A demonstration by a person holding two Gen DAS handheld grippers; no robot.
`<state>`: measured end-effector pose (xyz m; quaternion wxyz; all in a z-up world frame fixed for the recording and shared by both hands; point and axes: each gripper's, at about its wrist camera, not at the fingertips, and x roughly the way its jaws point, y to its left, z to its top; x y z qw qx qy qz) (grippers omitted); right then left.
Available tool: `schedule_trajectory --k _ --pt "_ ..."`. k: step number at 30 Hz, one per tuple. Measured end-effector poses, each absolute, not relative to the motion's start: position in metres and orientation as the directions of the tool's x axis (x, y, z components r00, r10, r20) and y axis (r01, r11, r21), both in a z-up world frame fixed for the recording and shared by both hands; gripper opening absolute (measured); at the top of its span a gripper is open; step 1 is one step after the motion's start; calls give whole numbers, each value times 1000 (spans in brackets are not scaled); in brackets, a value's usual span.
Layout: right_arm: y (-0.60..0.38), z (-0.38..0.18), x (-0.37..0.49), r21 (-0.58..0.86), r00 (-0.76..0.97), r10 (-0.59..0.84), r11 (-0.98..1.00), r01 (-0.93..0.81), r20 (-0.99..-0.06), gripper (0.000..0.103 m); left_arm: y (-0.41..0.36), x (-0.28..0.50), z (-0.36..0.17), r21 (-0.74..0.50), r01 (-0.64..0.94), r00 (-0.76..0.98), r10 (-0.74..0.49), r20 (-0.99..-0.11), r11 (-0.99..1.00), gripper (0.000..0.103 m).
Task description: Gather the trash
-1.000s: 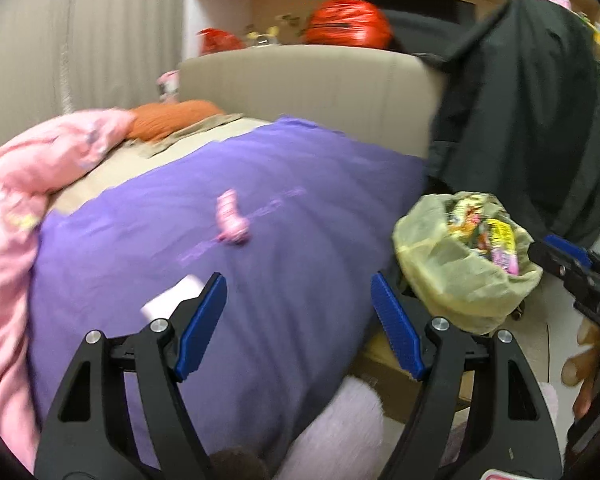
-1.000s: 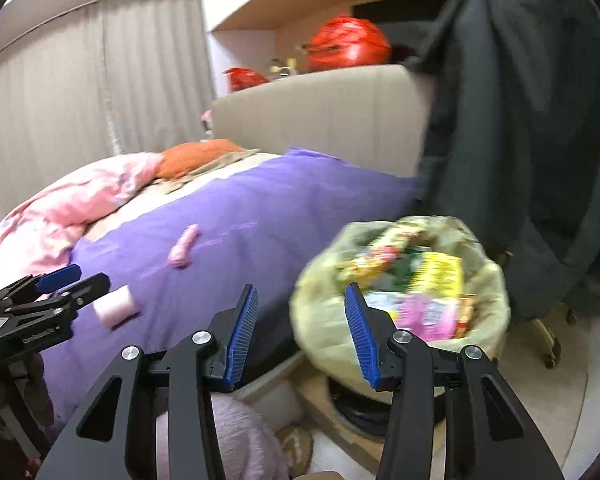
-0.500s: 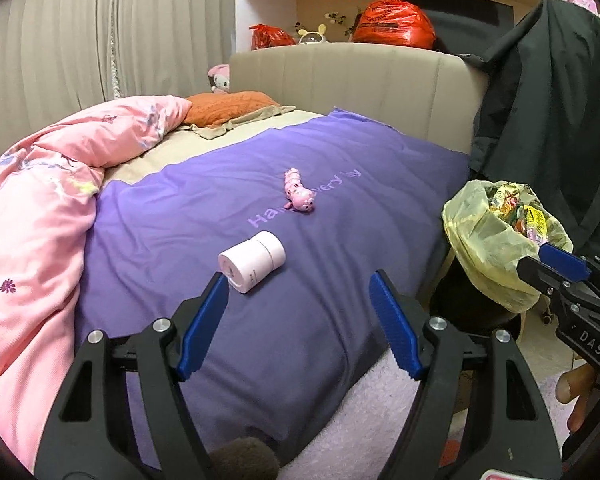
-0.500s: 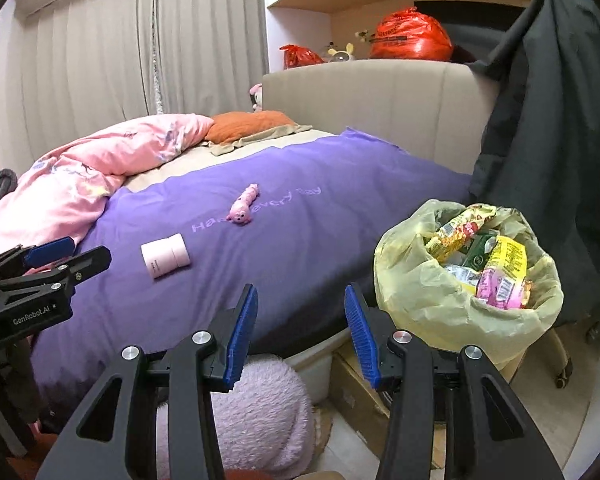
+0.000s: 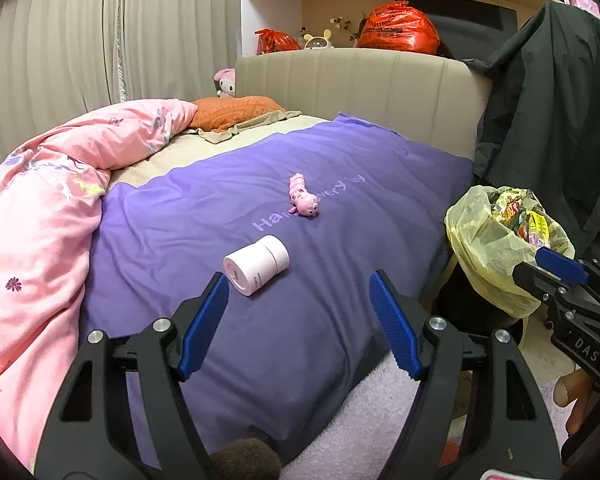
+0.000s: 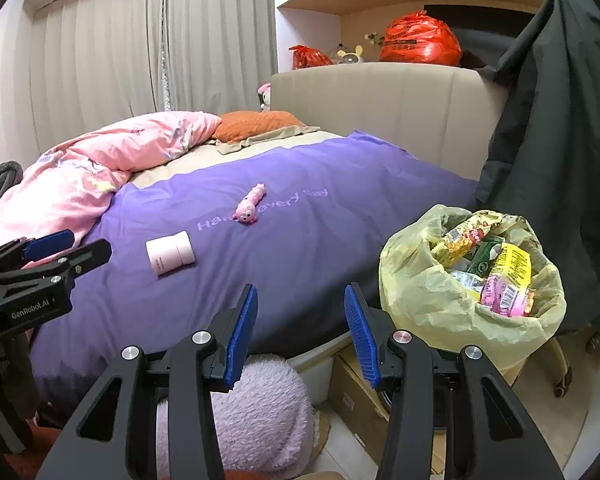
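1. Grippers first: our left gripper (image 5: 298,304) hangs over the near edge of the purple blanket (image 5: 340,240), jaws spread wide and holding nothing; our right gripper (image 6: 300,320) is likewise spread and empty, low beside the bed above a fluffy lilac cushion (image 6: 260,408).
2. Just beyond the left fingers we see a pale pink jar (image 5: 257,264) lying on its side on the blanket, lid on, contents hidden.
3. Right of the bed stands a yellow trash bag (image 6: 420,292), its mouth open and packed to the rim with crumpled snack wrappers (image 6: 500,272).
4. Farther up the blanket lies a pink caterpillar toy (image 5: 303,200).
5. Behind the headboard (image 5: 360,84) we see two red bags (image 5: 398,28), tied shut.
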<state>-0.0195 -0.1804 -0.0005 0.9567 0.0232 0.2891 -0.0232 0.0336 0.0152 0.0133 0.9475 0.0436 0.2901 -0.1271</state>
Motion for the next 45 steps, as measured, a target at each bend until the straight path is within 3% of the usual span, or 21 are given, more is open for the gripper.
schedule_trajectory --k 45 --pt "-179 -1 -15 16 831 -29 999 46 -556 43 17 33 14 9 261 800 -211 -562 965 69"
